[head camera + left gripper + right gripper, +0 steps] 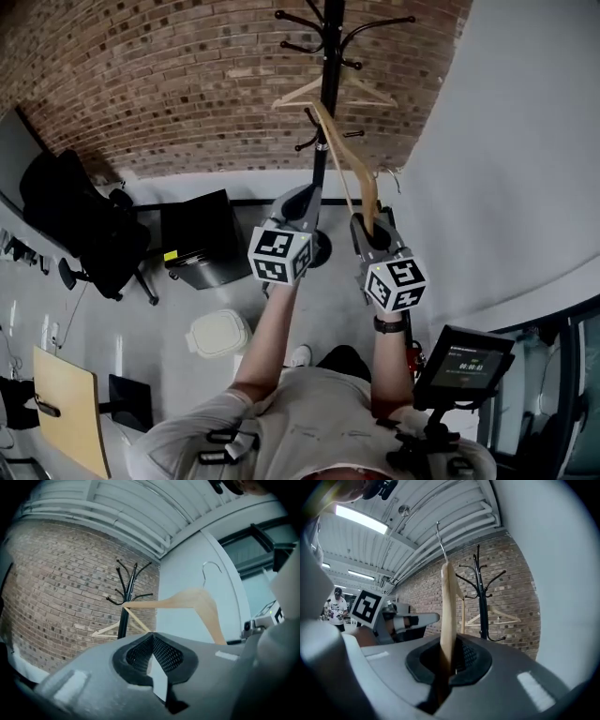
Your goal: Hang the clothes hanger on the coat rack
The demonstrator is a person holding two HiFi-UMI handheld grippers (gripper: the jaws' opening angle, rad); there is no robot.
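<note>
the step in hand looks like the carry toward the rack, the hanging itself not yet done. nearest in the head view, the person's two forearms reach out toward 12 o'clock, each with a marker cube on top. the left gripper (305,194) has its jaws pressed together with nothing between them, as its own view (152,638) shows; it rides just beside the other, at its 9 o'clock, and plays no part in the hold. the right gripper (367,221) is clamped on the lower end of one arm of the wooden clothes hanger (339,161); in its own view (449,654) the wood (448,606) stands up out of the dark pads toward 12 o'clock, with the metal hook (439,538) at the very top. in the head view the hanger slants from the jaws up toward 11 o'clock, crossing in front of the pole.

beyond it stands the black coat rack (330,52), at 12 o'clock of both grippers and apart from them, with a second wooden hanger (298,94) already on one of its pegs. behind the rack is the brick wall (169,84).

the next move, i judge, calls for closing the gap, lifting the hook above a free peg and lowering it on before the jaws let go. the grip is far from the hook, so the hanger may swing.
</note>
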